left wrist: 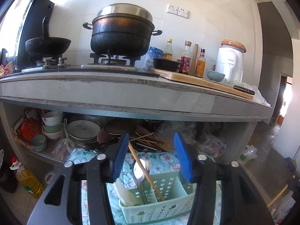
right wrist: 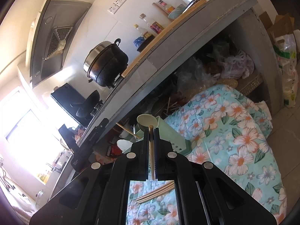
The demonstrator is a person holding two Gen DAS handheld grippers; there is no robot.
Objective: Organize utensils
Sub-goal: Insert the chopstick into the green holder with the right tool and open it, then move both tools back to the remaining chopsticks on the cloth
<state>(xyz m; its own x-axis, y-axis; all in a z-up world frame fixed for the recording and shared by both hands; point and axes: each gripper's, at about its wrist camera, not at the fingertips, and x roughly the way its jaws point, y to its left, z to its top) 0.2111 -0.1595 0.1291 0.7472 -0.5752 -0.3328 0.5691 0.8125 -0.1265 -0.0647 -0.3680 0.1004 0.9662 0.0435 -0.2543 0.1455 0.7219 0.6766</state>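
Note:
A pale green utensil caddy (left wrist: 155, 204) with compartments stands on a floral cloth (left wrist: 165, 159). In it are a metal spoon (left wrist: 141, 170), a wooden chopstick (left wrist: 144, 170) and a white spoon (left wrist: 124, 191). My left gripper (left wrist: 152, 157) is open above the caddy, holding nothing. My right gripper (right wrist: 151, 131) is shut on a wooden chopstick (right wrist: 151, 155), close to the caddy (right wrist: 168, 133) and a pale spoon (right wrist: 147, 121) in it. Several loose chopsticks (right wrist: 155, 192) lie on the cloth (right wrist: 234, 131) below the right gripper.
A grey counter (left wrist: 131, 91) overhangs a cluttered shelf with bowls (left wrist: 52, 123), plates (left wrist: 83, 130) and plastic bags (left wrist: 211, 142). A black pot (left wrist: 121, 35), a wok (left wrist: 47, 45), bottles (left wrist: 185, 58) and a cutting board (left wrist: 202, 82) are on top. An oil bottle (left wrist: 28, 180) stands on the floor.

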